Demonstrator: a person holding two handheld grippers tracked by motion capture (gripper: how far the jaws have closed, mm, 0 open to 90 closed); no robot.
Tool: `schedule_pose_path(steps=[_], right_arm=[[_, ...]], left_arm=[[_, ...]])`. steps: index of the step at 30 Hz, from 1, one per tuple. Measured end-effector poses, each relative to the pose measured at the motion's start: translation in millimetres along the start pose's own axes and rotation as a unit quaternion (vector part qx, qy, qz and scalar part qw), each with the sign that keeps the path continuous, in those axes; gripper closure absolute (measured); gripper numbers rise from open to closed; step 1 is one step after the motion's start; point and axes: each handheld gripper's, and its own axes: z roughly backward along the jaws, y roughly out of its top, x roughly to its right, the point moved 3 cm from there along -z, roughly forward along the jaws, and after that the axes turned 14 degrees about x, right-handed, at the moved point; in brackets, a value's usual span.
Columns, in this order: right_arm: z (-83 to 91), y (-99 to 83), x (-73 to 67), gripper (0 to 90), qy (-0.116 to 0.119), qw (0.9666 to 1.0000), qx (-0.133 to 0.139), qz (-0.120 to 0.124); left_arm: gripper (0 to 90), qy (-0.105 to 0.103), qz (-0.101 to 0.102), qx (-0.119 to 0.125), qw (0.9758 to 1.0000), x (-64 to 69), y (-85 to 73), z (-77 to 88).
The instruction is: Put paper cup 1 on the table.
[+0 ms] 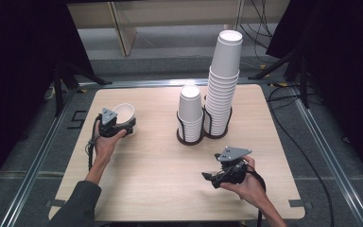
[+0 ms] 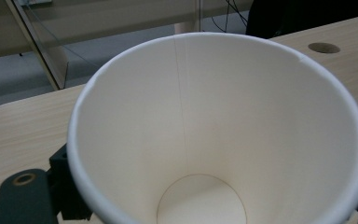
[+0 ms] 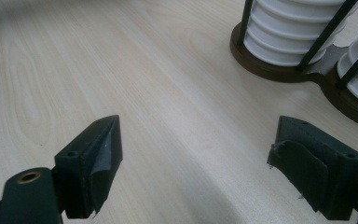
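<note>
Low right in frame: R gripper (image 1: 208, 176) jaws spread, empty; mid-left: L gripper (image 1: 124, 128) pinching paper cup (image 1: 124, 112), tipped over table (image 1: 160, 189) — could crush w/ excess squeeze, prob.

cup (image 1: 124, 112) left on table (image 1: 146, 189) | short stack (image 1: 190, 113) centre, just left of tall stack (image 1: 223, 80)

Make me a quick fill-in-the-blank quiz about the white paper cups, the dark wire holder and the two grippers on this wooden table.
1. The left gripper holds a single white paper ____.
2. The right gripper hovers over the light wooden table with its jaws ____.
3. The dark wire holder carries ____ stacks of white paper cups.
4. The taller stack stands on the holder's ____ side in the high view.

Missing words: cup; open; two; right
</note>
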Motion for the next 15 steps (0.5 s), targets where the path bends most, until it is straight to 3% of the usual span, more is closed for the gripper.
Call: schedule_pose_path(steps=[2, 6, 15], right_arm=[[-0.4, 0.0, 1.5, 16.6, 0.001, 0.9999, 0.002, 0.011], [0.1, -0.7, 0.3, 16.8, 0.001, 1.0000, -0.001, -0.001], [0.6, -1.0, -0.1, 16.9, 0.006, 1.0000, -0.002, 0.001]], left_arm=[[14.4, 0.004, 0.000, -0.001, 1.0000, -1.6, -1.0, -2.6], [14.4, 0.008, 0.000, -0.005, 1.0000, -2.7, -3.6, -6.6], [14.1, 0.018, -0.001, -0.006, 0.9998, -6.2, -7.4, -13.5]])
